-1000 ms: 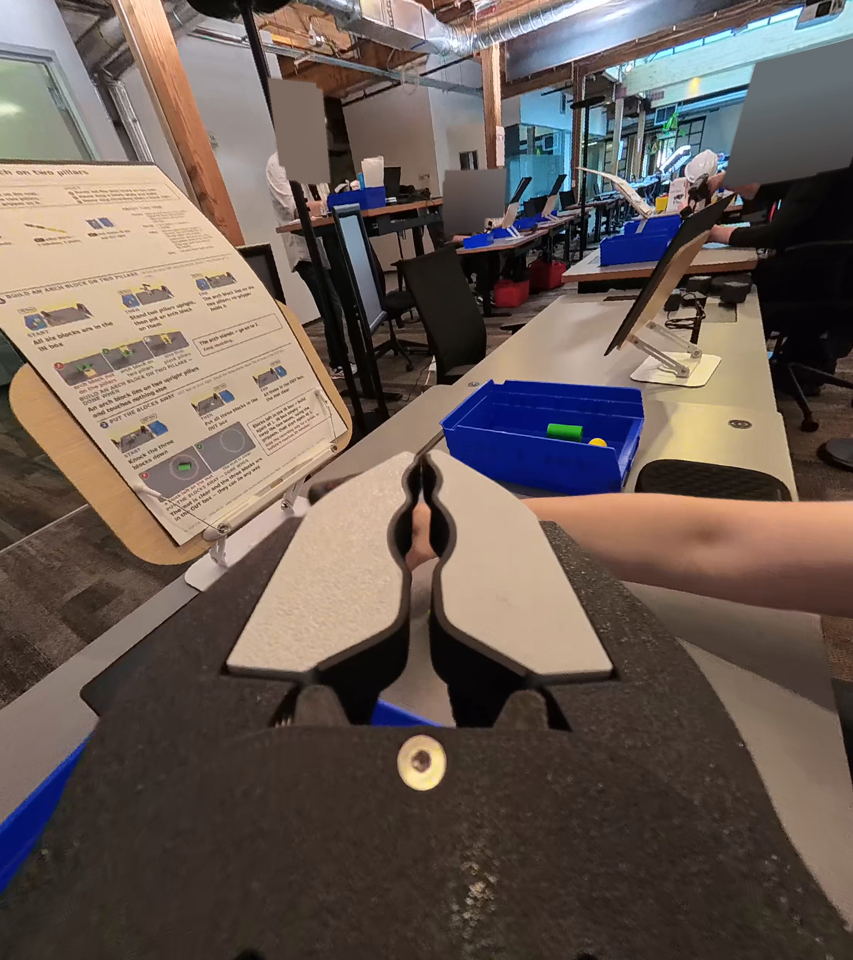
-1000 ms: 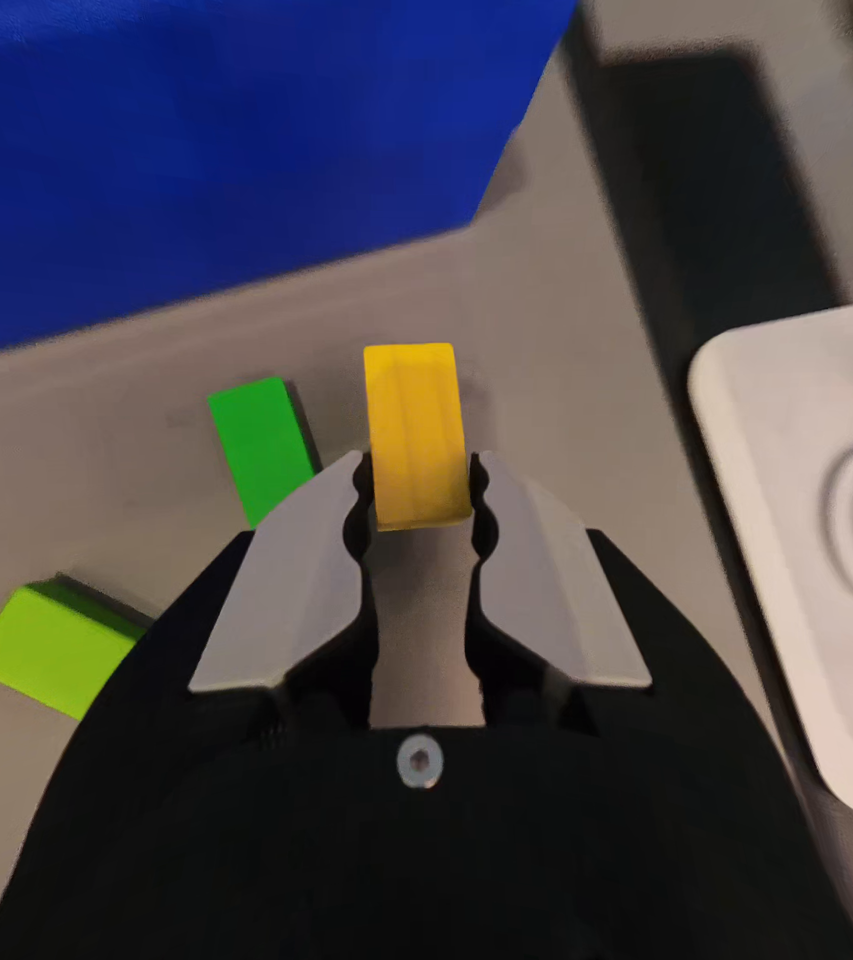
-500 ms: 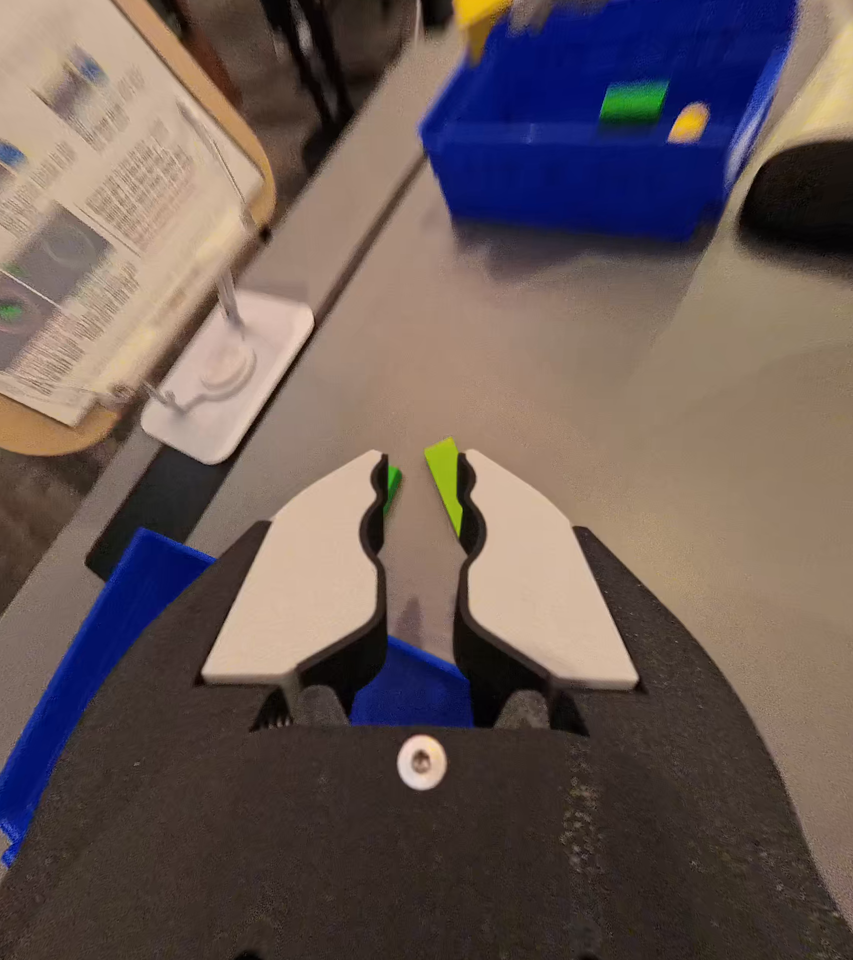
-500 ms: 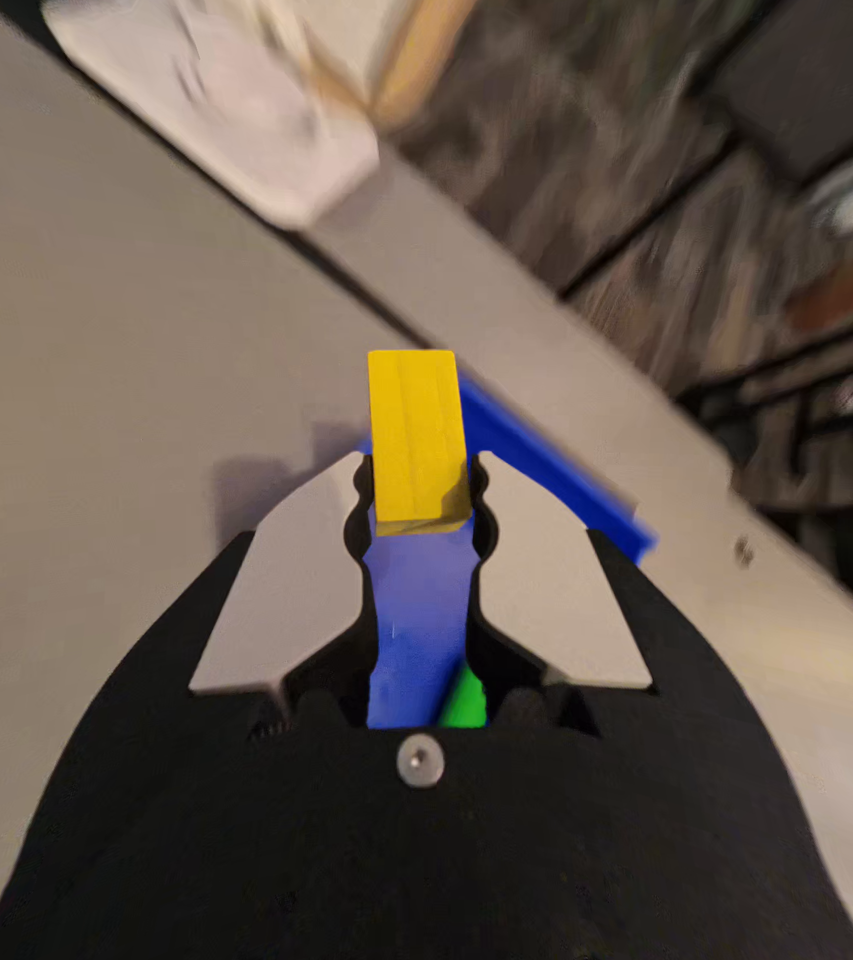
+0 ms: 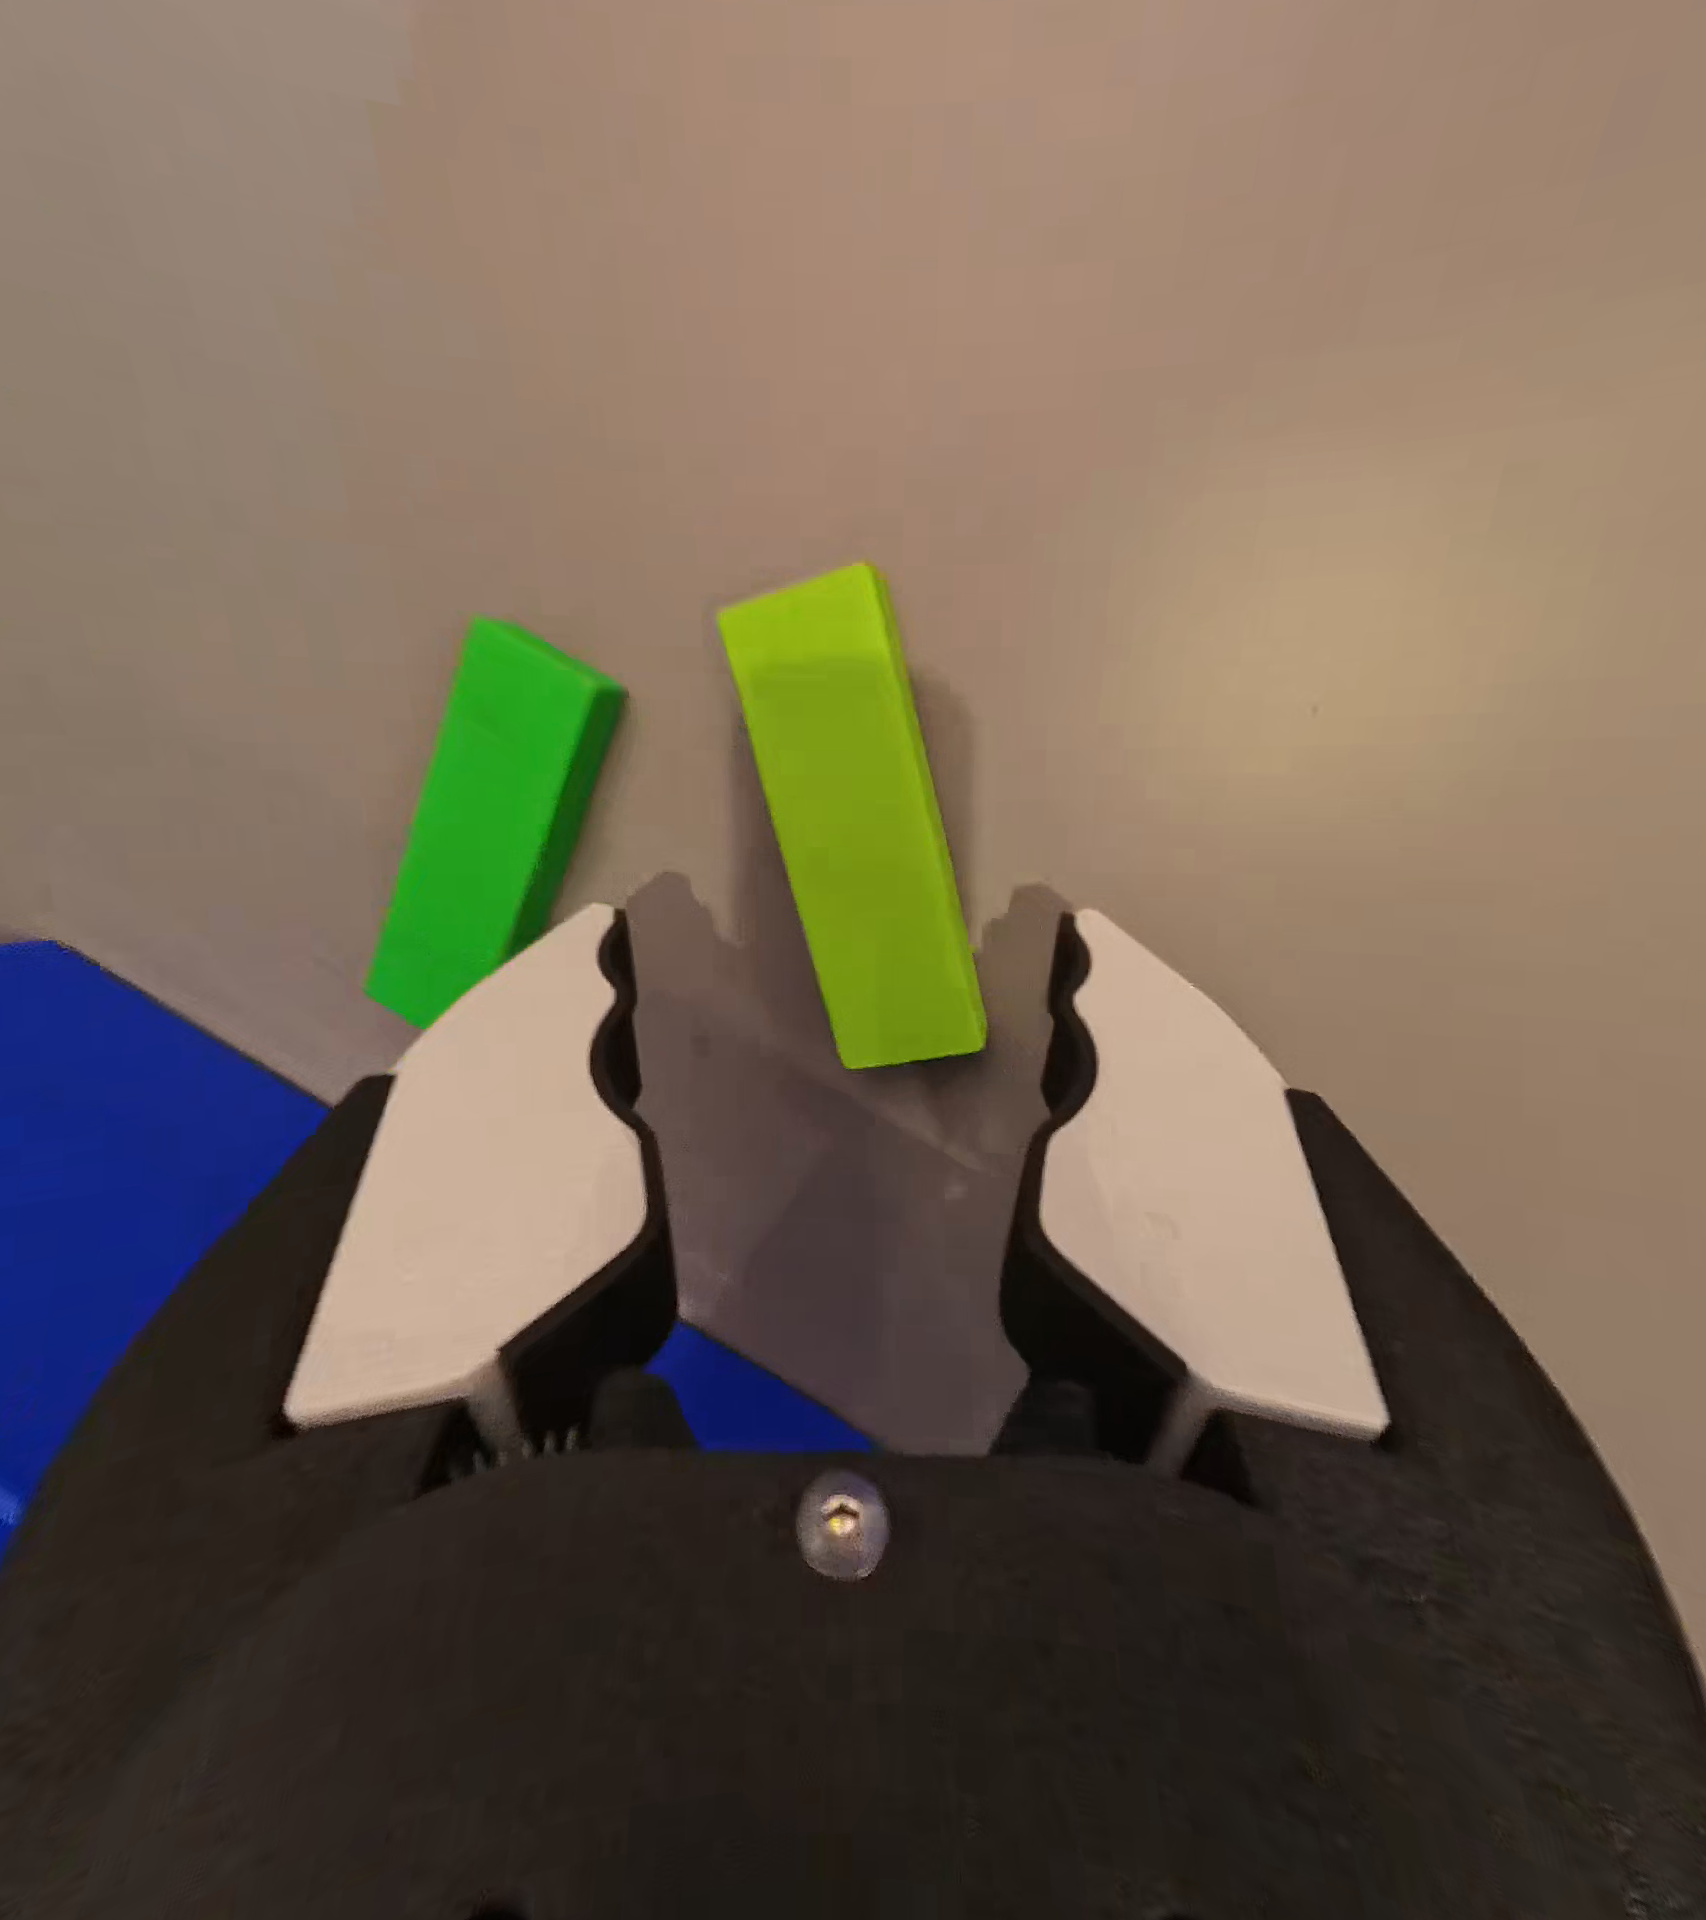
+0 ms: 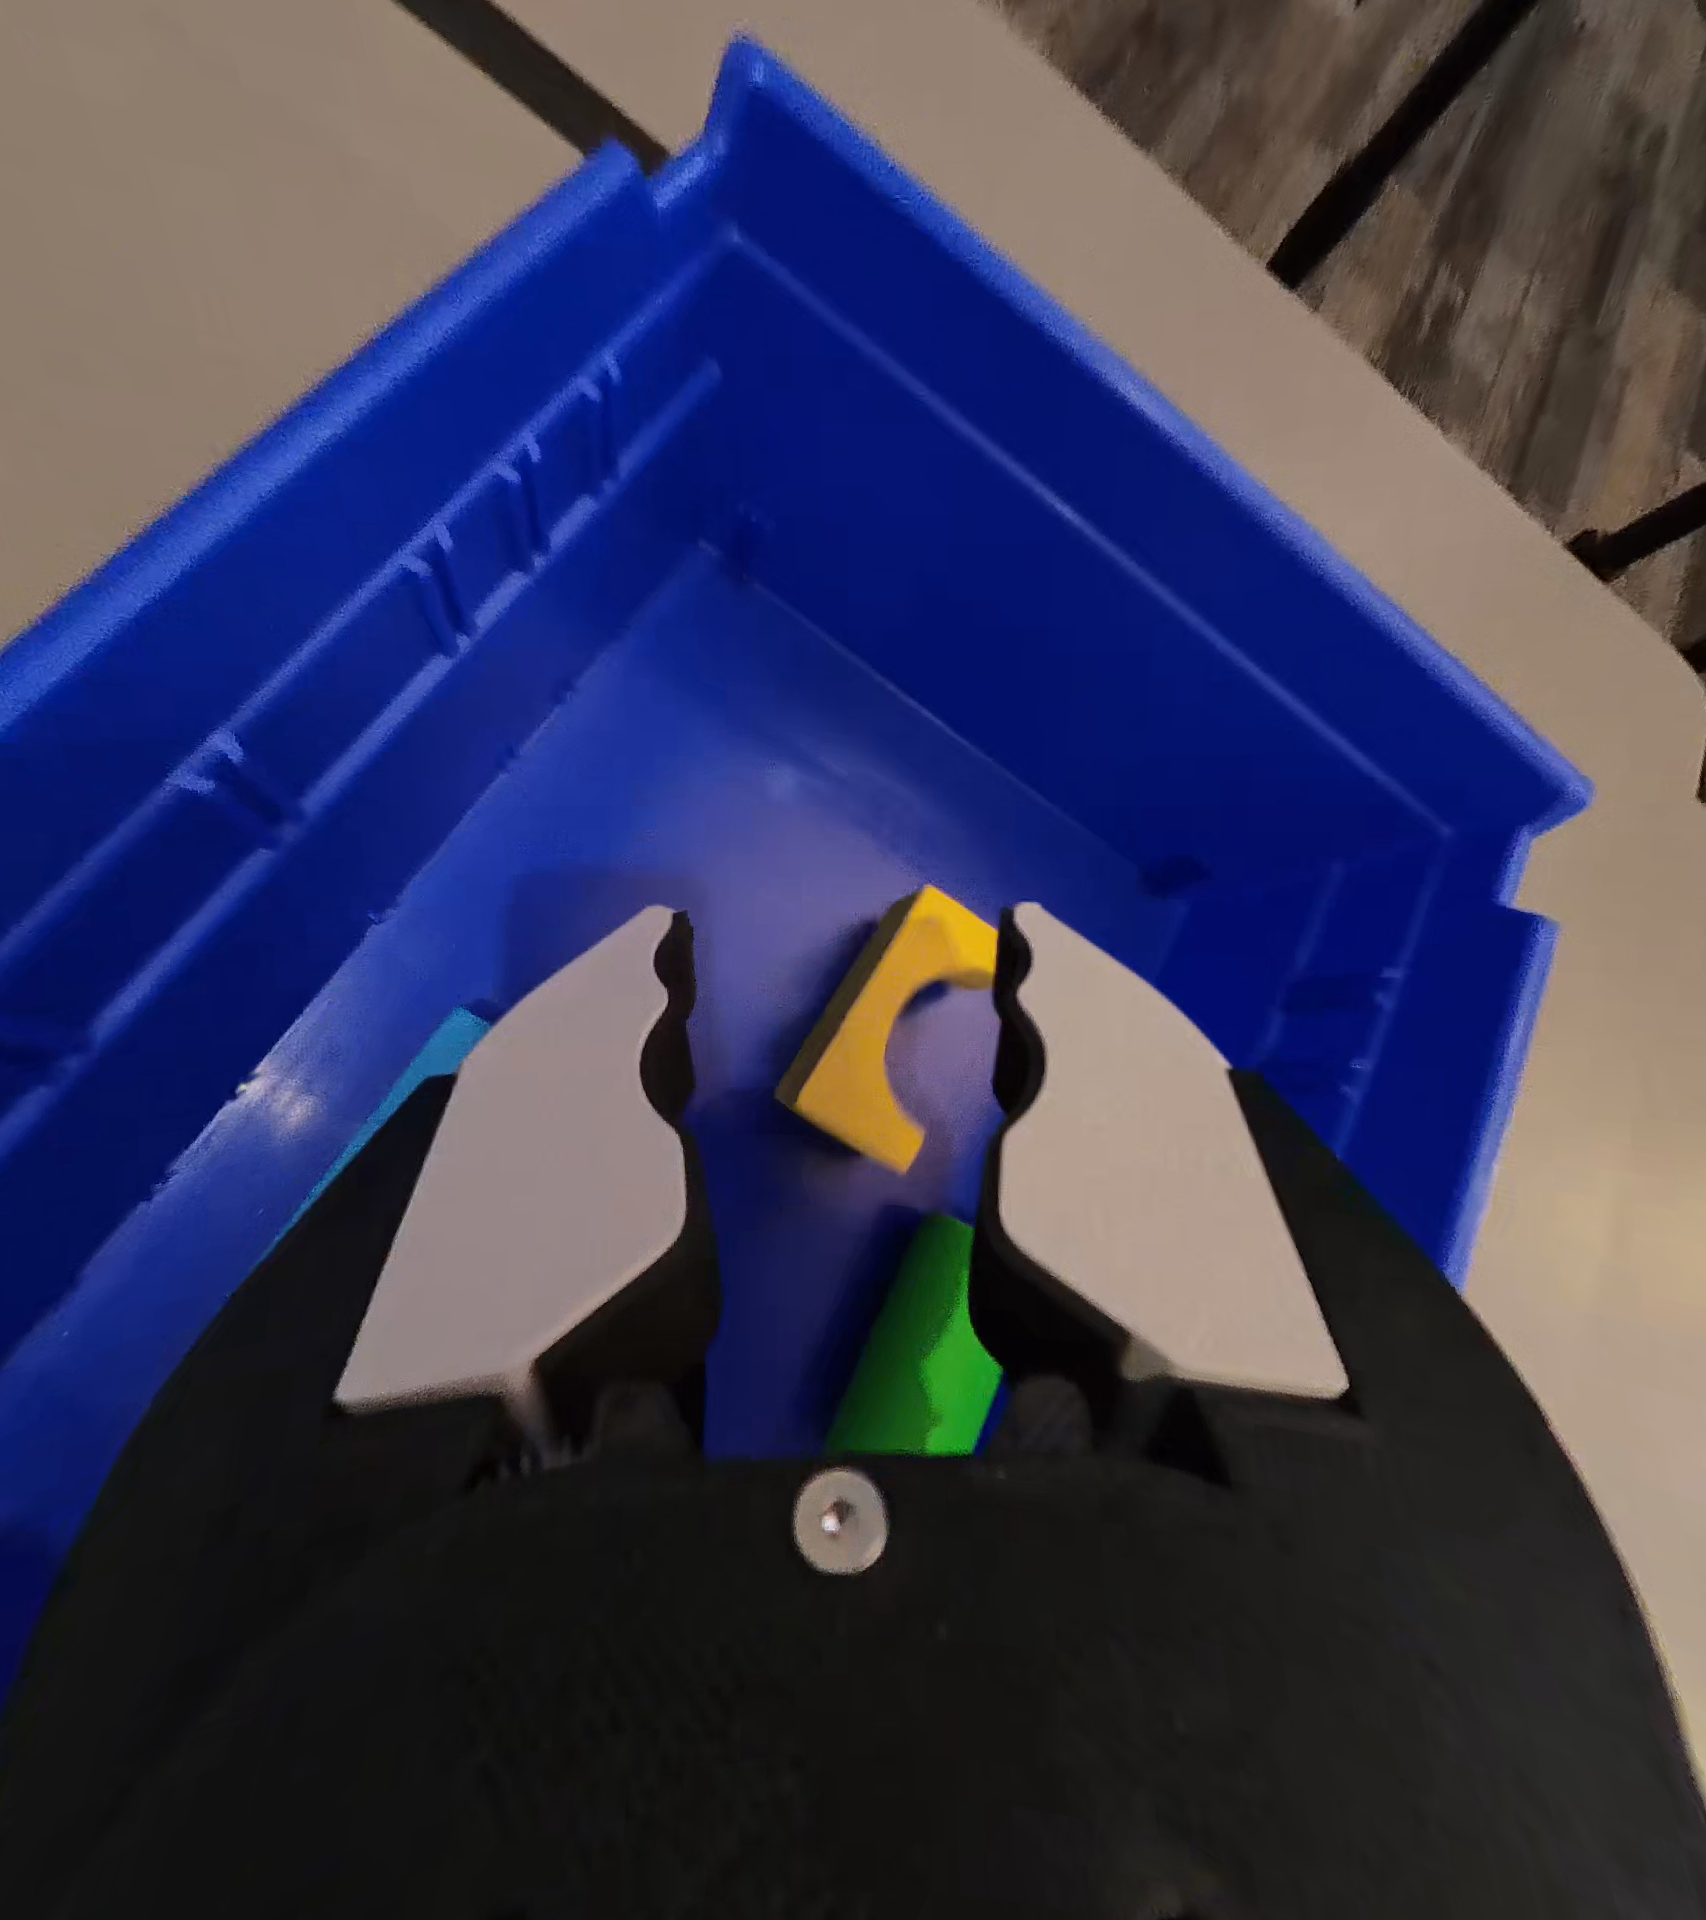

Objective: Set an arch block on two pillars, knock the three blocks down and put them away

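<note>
In the left wrist view two pillar blocks lie flat on the grey table: a lime green one (image 5: 854, 816) and a darker green one (image 5: 496, 816) to its left. My left gripper (image 5: 844, 935) is open and empty just above them, with the near end of the lime block between its fingertips. In the right wrist view my right gripper (image 6: 844, 930) is open and empty over the blue bin (image 6: 932, 343). The yellow arch block (image 6: 870, 1049) lies on the bin floor between and below the fingers.
The bin also holds a green block (image 6: 922, 1351) and a light blue block (image 6: 433, 1049), both partly hidden by my fingers. A blue bin corner (image 5: 49, 1143) shows at the left of the left wrist view. The table edge (image 6: 1597, 582) and carpet floor lie beyond the bin. The gap from one gripper's tips to the other's is roughly 40 cm.
My right gripper carried the yellow arch from the table to the blue bin, opened and let it go inside. My left gripper tilted down over the two green blocks and opened.
</note>
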Tool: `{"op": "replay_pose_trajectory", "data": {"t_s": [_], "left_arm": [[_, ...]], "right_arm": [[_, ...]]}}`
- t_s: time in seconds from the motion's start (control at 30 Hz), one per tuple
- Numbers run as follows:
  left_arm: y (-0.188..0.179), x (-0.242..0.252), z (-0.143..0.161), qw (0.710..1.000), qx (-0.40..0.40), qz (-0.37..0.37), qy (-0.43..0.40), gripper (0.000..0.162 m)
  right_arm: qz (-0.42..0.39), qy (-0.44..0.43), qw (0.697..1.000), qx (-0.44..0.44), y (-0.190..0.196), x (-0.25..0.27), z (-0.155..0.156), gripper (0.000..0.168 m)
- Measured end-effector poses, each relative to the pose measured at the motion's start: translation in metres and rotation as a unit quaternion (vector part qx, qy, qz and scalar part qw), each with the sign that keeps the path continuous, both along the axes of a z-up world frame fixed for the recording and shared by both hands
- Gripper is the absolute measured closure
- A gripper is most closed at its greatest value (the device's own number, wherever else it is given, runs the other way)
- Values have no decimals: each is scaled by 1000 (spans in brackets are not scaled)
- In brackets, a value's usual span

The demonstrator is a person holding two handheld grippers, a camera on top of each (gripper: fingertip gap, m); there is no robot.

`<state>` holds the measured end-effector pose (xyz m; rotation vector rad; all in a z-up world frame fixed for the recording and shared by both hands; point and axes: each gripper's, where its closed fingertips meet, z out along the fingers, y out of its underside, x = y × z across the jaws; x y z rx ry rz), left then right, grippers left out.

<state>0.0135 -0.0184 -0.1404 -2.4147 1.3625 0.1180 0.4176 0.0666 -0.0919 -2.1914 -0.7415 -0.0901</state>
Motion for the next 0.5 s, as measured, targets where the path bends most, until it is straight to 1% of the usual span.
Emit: {"op": "replay_pose_trajectory", "data": {"t_s": [0.03, 0.07, 0.1, 0.13, 0.17, 0.23, 0.27, 0.33, 0.37, 0.4, 0.43, 0.5], "left_arm": [[-3, -3, -7, 1000, -19, 9, 12, 84], [-5, -7, -14, 999, -35, 21, 25, 87], [-6, -7, -16, 998, -48, 33, 21, 91], [-8, -5, -17, 997, -60, 44, 11, 90], [-13, -6, -19, 996, -77, 48, 14, 94], [-20, 1, -21, 993, -110, 46, -11, 118], [-24, 5, -22, 991, -128, 40, -24, 125], [-24, 4, -22, 991, -131, 19, -17, 127], [-24, 2, -22, 991, -132, 11, -9, 127], [-24, -1, -21, 992, -128, 9, 1, 127], [-22, -3, -18, 993, -120, 7, 6, 127], [-21, 1, -6, 995, -103, -6, -8, 128]], "right_arm": [[0, 6, 1000, 8, 0, 0, 7, 111], [4, 16, 1000, 14, 1, -2, 15, 111], [13, 29, 999, 21, 1, -7, 26, 111], [25, 42, 998, 32, 1, -13, 38, 111], [37, 56, 997, 45, 2, -20, 53, 111], [59, 85, 992, 68, 4, -37, 82, 112], [71, 98, 990, 78, 4, -47, 95, 112], [98, 122, 982, 104, 4, -71, 117, 112], [124, 138, 976, 119, 1, -89, 125, 112], [166, 154, 965, 131, -5, -112, 131, 113], [225, 164, 951, 134, -16, -137, 132, 113], [334, 166, 921, 111, -40, -183, 123, 113]]}}
